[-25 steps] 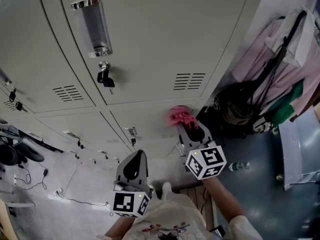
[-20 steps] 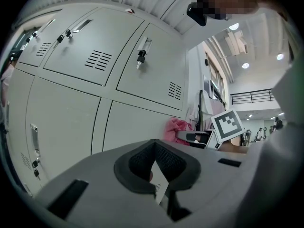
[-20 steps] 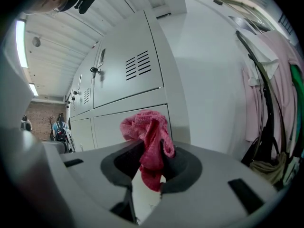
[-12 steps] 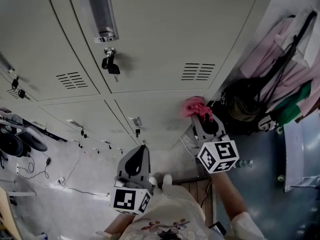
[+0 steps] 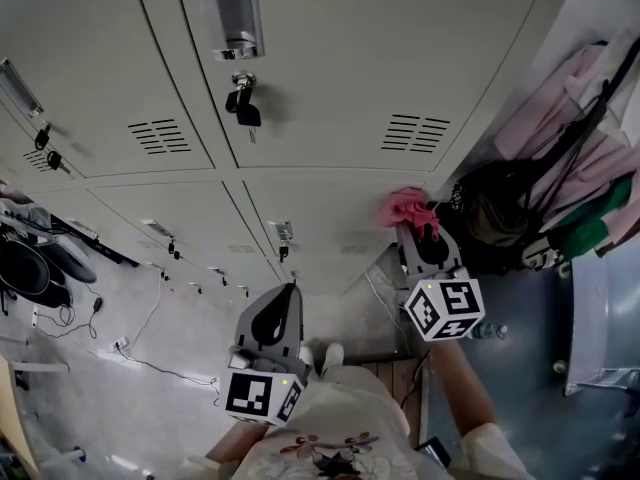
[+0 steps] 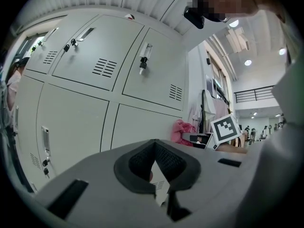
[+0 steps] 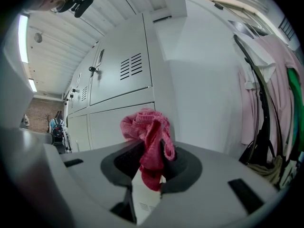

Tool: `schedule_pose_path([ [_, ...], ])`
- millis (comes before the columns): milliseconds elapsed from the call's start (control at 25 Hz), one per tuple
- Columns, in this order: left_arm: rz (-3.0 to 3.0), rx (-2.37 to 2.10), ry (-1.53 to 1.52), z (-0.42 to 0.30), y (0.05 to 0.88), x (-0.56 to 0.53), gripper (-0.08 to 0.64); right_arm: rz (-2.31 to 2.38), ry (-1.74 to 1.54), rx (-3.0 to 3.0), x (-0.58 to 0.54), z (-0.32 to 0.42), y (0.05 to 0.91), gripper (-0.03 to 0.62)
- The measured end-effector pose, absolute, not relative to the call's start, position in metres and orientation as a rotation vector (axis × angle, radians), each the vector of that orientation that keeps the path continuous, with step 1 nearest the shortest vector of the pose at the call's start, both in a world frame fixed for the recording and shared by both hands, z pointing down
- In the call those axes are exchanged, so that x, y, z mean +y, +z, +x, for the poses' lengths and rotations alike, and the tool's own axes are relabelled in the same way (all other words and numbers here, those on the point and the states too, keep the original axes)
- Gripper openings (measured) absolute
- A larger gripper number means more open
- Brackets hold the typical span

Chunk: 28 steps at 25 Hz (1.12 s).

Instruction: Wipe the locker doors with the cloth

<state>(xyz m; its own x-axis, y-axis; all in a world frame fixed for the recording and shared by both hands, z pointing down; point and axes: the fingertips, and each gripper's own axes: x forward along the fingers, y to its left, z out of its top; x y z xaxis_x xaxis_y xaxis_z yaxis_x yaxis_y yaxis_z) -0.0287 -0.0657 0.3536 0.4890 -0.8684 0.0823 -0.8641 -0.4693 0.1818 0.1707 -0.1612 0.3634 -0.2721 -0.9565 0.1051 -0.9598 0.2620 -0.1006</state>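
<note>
Currently, a pink cloth (image 5: pixel 405 208) is clamped in the right hand-held gripper (image 5: pixel 415 230) near a grey locker door (image 5: pixel 320 218); flat, even strokes are advised. The left hand-held gripper (image 5: pixel 288 296) is closed, empty.

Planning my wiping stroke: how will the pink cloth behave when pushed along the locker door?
Probably floppy: the cloth bunches and droops in folds from the right gripper, whose jaws are shut on it. Likely light, since that one pinch carries it. Its nubbly weave may drag on the smooth locker door and fold over.
</note>
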Motion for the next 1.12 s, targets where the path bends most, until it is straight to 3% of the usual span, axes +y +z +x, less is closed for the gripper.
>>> schedule_pose_path([
  [280, 2.527, -1.499, -0.032, -0.026, 0.355, -0.065, 0.005, 1.8, 0.236, -2.561, -0.149, 0.158, 0.365, 0.109],
  [1120, 2.425, -1.683, -0.048, -0.071, 0.352, -0.052, 0.005, 1.123, 0.159, -2.836, -0.138, -0.013, 0.396, 0.107],
])
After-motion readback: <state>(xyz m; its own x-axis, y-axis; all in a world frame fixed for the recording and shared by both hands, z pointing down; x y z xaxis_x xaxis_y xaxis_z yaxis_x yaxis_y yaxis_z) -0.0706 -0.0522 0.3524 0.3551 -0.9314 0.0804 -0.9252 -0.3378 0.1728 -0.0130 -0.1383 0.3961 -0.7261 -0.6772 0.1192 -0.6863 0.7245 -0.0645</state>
